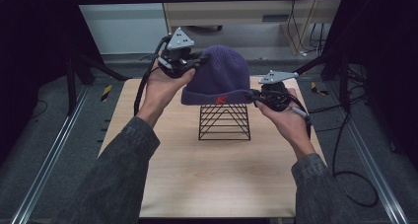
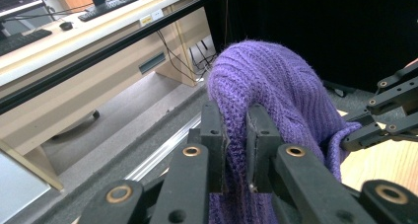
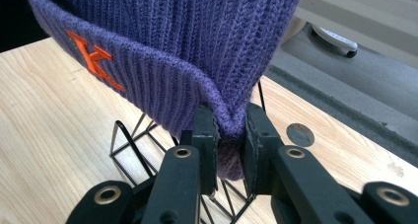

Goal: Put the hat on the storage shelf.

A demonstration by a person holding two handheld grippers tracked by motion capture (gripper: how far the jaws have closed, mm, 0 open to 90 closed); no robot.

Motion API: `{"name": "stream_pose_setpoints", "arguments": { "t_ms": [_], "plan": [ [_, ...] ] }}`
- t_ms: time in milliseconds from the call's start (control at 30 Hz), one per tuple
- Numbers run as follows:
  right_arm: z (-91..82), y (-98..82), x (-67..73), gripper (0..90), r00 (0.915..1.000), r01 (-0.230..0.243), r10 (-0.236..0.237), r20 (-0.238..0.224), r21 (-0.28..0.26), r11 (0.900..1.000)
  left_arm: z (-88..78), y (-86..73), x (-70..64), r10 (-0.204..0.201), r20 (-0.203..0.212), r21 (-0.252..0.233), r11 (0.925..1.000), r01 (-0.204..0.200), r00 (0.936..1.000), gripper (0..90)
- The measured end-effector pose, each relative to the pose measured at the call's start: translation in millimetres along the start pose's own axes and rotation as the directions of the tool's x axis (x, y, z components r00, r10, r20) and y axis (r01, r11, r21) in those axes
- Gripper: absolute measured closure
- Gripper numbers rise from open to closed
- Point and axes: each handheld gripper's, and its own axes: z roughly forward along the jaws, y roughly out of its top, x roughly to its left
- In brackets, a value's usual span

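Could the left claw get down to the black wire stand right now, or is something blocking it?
Probably not as things stand: the left claw is shut on the purple beanie, which drapes over the wire stand; only the stand's lower front is exposed.

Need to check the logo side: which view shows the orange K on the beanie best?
Right gripper view: the orange K is large and sharp on the beanie cuff. The high view has it small; the left gripper view faces the beanie's plain knit.
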Motion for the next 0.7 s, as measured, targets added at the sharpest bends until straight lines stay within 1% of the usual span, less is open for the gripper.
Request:
{"name": "stream_pose_setpoints", "arguments": {
  "t_ms": [133, 200, 233, 300, 333, 500, 633, 700],
  "plan": [
    [-6.6, 3.4, -1.3, 78.1, 1.0, -0.001, 0.001, 0.003, -0.006, 1.0, -4.0, 3.7, -0.8, -0.003, -0.003, -0.007, 1.0, 0.003, 1.0, 80.1],
    [-8.0, 5.2, -0.8, 78.1, 1.0, 0.004, -0.004, 0.007, 0.002, 1.0, -3.7, 2.3, -1.3, -0.001, -0.004, 0.005, 1.0, 0.001, 1.0, 80.0],
    [-7.5, 5.4, -0.4, 78.1, 0.9998, 0.014, -0.014, 0.013, 0.011, 1.0, -2.2, 0.9, -1.8, -0.002, -0.004, 0.007, 1.0, 0.002, 1.0, 80.0],
    [-5.4, 3.9, 0.4, 78.1, 0.9997, 0.018, -0.019, 0.018, 0.03, 0.999, 2.2, -2.9, -1.6, 0.005, -0.002, 0.026, 0.9997, -0.005, 1.0, 80.0],
    [-3.9, 2.3, 0.4, 78.1, 0.9995, 0.023, -0.024, 0.021, 0.04, 0.999, 4.5, -4.7, -1.3, 0.003, -0.003, 0.031, 0.9995, -0.003, 1.0, 79.9],
    [0.2, -4.4, -2.3, 78.1, 0.9998, 0.001, -0.002, 0.019, 0.049, 0.999, 13.7, -8.3, 1.4, -0.018, 0.009, 0.033, 0.9993, 0.018, 0.9998, 79.9],
    [1.0, -6.7, -4.9, 78.0, 0.9999, -0.002, 0.001, 0.017, 0.058, 0.998, 19.6, -9.4, 0.1, -0.016, 0.013, 0.041, 0.999, 0.016, 0.9998, 79.8],
    [2.3, -8.6, -5.4, 77.9, 0.9997, 0.006, -0.008, 0.021, 0.076, 0.997, 23.0, -10.7, -1.6, -0.012, 0.022, 0.053, 0.9986, 0.011, 0.9997, 79.6]
  ]
}}
